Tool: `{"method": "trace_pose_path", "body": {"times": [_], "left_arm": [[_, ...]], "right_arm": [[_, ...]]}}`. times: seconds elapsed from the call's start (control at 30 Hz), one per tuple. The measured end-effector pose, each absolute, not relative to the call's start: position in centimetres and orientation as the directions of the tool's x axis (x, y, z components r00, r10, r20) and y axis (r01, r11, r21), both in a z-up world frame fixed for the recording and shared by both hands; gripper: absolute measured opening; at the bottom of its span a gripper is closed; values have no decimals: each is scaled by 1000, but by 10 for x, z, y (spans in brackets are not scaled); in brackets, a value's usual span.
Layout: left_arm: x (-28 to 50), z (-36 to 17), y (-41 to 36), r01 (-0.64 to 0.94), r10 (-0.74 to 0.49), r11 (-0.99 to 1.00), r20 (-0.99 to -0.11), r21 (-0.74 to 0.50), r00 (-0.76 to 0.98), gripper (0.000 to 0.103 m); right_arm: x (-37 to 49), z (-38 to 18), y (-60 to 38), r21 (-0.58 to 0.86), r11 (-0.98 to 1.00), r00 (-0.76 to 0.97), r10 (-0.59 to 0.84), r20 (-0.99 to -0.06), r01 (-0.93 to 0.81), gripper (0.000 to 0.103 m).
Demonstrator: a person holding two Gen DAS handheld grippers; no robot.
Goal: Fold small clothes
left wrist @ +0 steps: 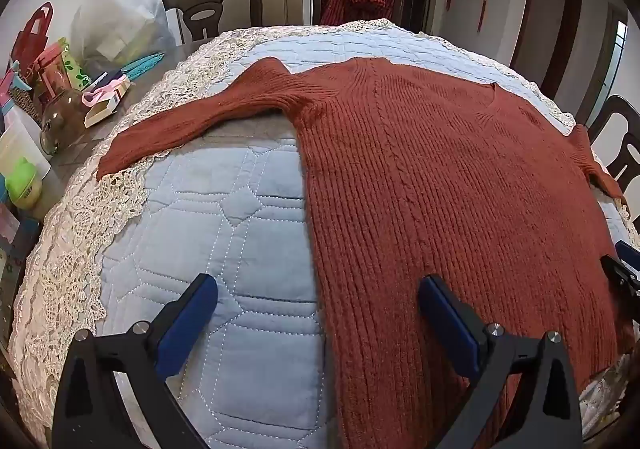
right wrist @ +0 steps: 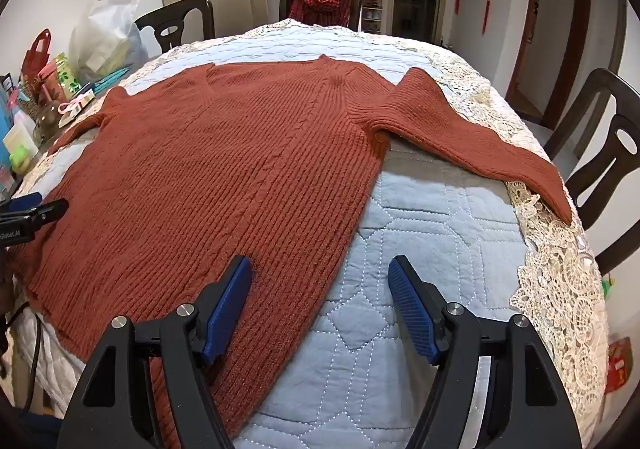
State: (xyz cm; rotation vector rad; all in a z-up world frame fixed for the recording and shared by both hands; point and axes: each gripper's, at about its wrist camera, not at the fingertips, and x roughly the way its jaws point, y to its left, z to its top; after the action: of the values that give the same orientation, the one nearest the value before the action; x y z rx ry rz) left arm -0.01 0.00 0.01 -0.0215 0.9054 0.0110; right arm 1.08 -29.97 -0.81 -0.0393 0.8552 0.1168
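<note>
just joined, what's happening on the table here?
A person holds a gripper in each hand over a rust-red knit sweater spread flat on a light blue quilted cover, sleeves out to both sides. The left gripper and right gripper both hover open near the sweater's lower edge, one at each side edge, holding nothing. No fold is made yet. Bags and bottles sit at the table's left edge, clear of the sweater.
</note>
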Motion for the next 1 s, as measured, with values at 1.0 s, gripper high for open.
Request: {"method": "trace_pose_path", "body": {"times": [1.0], "left_arm": [[-3,-2,-2,-18,1,1000,-782,-12,623,103]], "right_arm": [[13,-10,-302,25,992,636,97,-765,-121,71]]}}
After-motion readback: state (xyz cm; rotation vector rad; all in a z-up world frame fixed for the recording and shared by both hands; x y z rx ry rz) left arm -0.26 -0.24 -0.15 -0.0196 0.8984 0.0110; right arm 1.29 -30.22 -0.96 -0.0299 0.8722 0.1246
